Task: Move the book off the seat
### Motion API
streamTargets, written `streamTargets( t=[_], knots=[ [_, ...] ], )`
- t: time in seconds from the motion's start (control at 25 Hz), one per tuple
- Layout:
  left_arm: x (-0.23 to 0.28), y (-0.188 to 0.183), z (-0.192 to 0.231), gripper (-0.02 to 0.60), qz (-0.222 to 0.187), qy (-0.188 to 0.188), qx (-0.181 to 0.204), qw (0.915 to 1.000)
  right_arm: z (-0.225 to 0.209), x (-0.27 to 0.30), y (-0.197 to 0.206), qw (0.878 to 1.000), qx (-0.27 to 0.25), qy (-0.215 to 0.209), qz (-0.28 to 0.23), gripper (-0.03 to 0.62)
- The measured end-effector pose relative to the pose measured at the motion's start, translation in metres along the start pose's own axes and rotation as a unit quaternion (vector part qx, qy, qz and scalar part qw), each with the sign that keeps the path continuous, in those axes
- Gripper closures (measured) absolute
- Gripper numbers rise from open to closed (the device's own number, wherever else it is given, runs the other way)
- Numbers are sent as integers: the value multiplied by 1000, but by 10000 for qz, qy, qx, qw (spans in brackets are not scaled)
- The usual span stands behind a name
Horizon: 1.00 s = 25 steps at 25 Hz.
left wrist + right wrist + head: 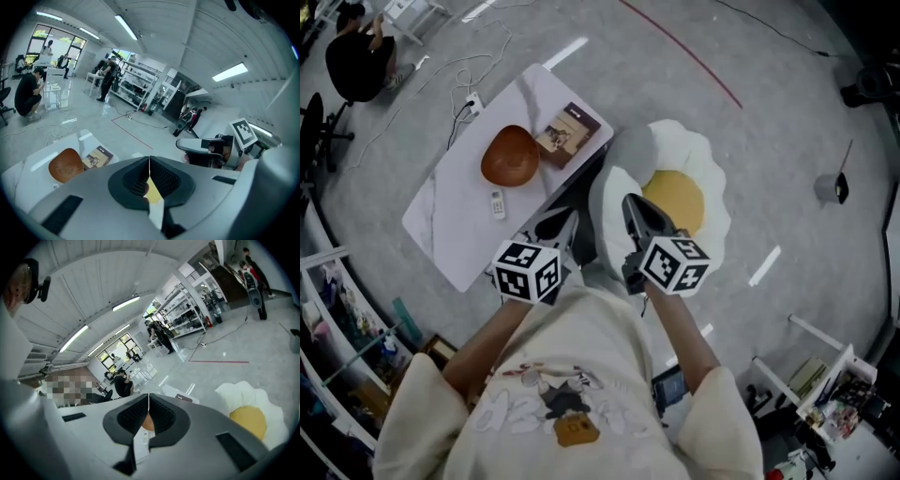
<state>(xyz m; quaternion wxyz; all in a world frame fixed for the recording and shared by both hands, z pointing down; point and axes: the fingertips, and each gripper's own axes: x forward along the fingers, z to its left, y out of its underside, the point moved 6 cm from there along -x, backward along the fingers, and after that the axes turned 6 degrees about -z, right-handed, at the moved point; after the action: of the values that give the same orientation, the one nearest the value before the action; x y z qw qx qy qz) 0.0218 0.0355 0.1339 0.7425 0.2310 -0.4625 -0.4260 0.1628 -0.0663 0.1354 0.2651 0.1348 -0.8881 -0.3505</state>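
- Up on the head view: book [567, 134] lies flat on the white tabletop [450, 225], just beside a brown bowl [509, 156], with a remote [497, 203] near the bowl.
- Egg-shaped seat cushion [675, 187] sits right of the tabletop, apart from the book.
- Left gripper [555, 225] and right gripper [639, 214] are side by side at the cushion's near edge.
- Left gripper view: fingers pressed together, nothing between them. Book and bowl are beyond on the tabletop.
- Right gripper view: fingers together, empty. Cushion is at lower right.
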Motion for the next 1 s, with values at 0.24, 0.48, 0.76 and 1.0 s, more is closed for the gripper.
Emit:
streamTargets(
  t=[0.24,0.48,0.76,1.0],
  knots=[
    [-12,-16,-35,569,-292,151,394,9987,22,-40,-20,9938,-1030,-90,-397,582],
    [-26,-33,-77,569,-449,544,543,9960,41,-81,-29,9933,-938,-214,-635,582],
    [-51,-43,-127,569,-832,689,1126,9877,66,-134,-27,9846,-1437,-9,-999,582],
    [-54,-37,-152,569,-815,743,1441,9834,74,-156,-17,9813,-1553,288,-1096,582]
  ],
)
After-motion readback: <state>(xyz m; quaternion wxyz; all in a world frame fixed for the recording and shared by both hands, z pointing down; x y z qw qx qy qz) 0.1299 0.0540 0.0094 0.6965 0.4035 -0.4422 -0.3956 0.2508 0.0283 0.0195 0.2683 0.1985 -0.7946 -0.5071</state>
